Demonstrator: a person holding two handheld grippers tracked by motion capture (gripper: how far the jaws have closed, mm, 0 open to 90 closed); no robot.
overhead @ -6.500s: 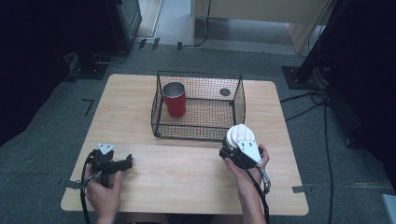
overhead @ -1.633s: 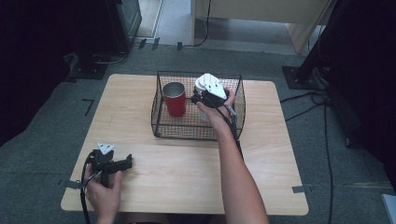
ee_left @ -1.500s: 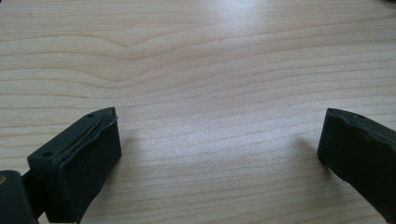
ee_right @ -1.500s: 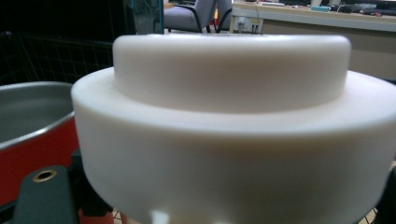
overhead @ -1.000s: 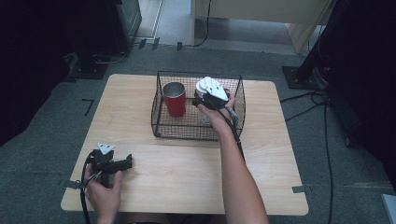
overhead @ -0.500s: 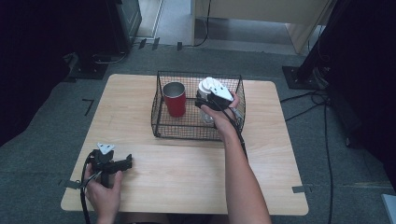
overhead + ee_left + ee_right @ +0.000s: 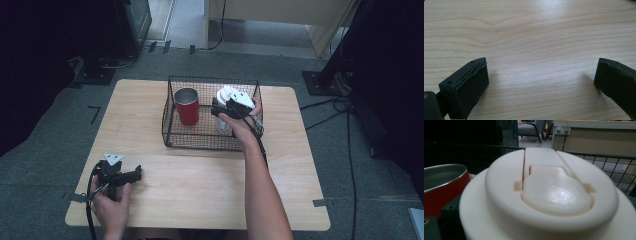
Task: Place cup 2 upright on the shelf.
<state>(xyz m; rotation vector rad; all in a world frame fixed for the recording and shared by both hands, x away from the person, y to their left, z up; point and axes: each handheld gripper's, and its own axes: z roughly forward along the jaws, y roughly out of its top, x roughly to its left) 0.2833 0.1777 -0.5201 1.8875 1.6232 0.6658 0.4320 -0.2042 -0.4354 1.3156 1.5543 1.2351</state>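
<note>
On the pale wooden desk (image 7: pixel 200 180), the left gripper (image 7: pixel 131 174) rests near its front edge with jaws wide apart, while farther back the right gripper (image 7: pixel 218 109), jaws just opening, stands around the upright white lidded cup (image 7: pixel 544 195) inside the wire basket (image 7: pixel 172 131), beside the red cup (image 7: pixel 187 106), grey carpet beyond.
</note>
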